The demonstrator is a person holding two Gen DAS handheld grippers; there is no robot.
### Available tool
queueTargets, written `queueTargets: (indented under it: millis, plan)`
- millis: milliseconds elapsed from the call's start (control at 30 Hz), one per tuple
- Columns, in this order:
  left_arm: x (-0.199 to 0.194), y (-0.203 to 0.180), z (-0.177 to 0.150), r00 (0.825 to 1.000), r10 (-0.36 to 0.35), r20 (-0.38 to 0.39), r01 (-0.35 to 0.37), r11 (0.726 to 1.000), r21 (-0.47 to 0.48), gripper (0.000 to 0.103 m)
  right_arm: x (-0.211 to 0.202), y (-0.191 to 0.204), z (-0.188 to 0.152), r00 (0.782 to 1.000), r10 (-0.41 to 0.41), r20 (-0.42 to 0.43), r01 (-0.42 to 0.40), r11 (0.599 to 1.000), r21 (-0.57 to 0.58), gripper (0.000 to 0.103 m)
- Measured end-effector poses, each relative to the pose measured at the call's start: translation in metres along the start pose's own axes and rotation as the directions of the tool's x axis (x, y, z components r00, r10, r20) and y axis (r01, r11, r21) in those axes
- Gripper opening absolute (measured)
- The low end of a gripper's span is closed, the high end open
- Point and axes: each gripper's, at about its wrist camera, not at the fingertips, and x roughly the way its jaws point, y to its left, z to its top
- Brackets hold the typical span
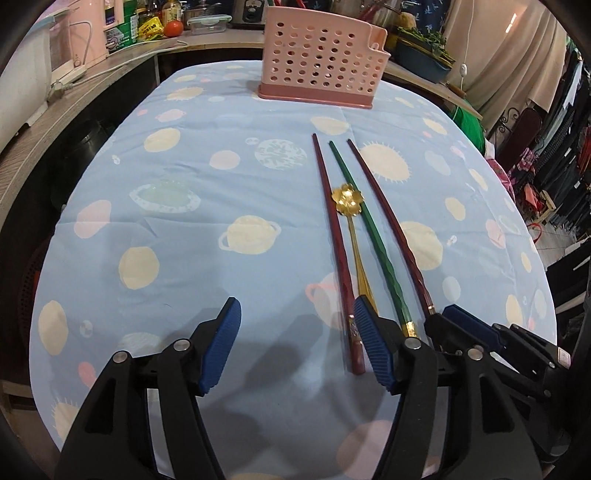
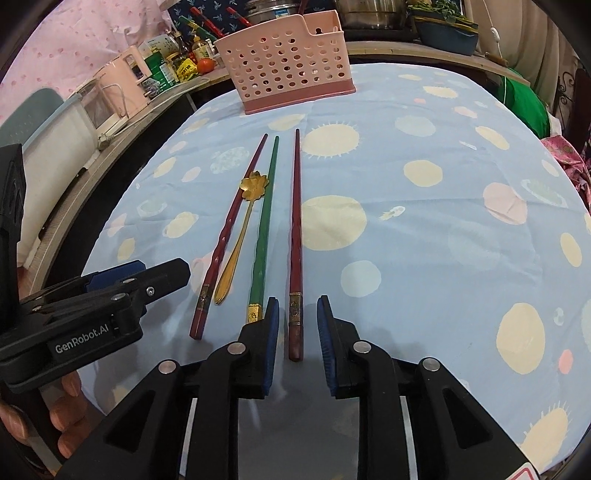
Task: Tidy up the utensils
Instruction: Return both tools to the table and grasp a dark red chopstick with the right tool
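Note:
Two dark red chopsticks, a green chopstick [image 1: 373, 236] and a gold flower-bowled spoon [image 1: 347, 197] lie side by side on the blue planet-print tablecloth [image 1: 184, 258]. A pink perforated utensil basket [image 1: 317, 59] stands upright at the far edge. My left gripper [image 1: 295, 332] is open, low over the cloth; the left red chopstick's [image 1: 332, 236] near end lies just inside its right finger. My right gripper [image 2: 297, 325] is open, its pads either side of the right red chopstick's [image 2: 295, 229] near end with gaps showing. The spoon [image 2: 253, 182] lies between the left red and green chopsticks.
A wooden counter [image 1: 92, 85] wraps the table's far and left sides, carrying a pink kettle [image 2: 127, 79], bottles and a tomato [image 1: 173, 27]. Hanging clothes [image 1: 561, 122] crowd the right. A hand [image 2: 55, 406] holds the left gripper [image 2: 162, 267] close beside the right one.

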Motion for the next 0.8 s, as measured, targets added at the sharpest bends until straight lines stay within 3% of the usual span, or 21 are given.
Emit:
queueTargets:
  millis: [400, 633, 800]
  plan:
    - [0.01, -0.015, -0.01, 1.0, -0.005, -0.026, 0.007, 0.998, 0.055, 0.063, 0.001, 0.001, -0.004, 0.999, -0.049, 0.02, 0.05, 0.998, -0.038, 0.008]
    - [0.011, -0.021, -0.014, 1.0, 0.029, -0.004, -0.029, 0.995, 0.097, 0.061, 0.001, 0.0, -0.005, 0.999, -0.048, 0.022, 0.049, 0.998, -0.036, 0.008]
    - [0.01, -0.023, -0.015, 0.999, 0.049, 0.016, -0.05, 0.992, 0.117, 0.046, 0.001, -0.001, -0.005, 0.999, -0.049, 0.022, 0.05, 0.998, -0.038, 0.008]
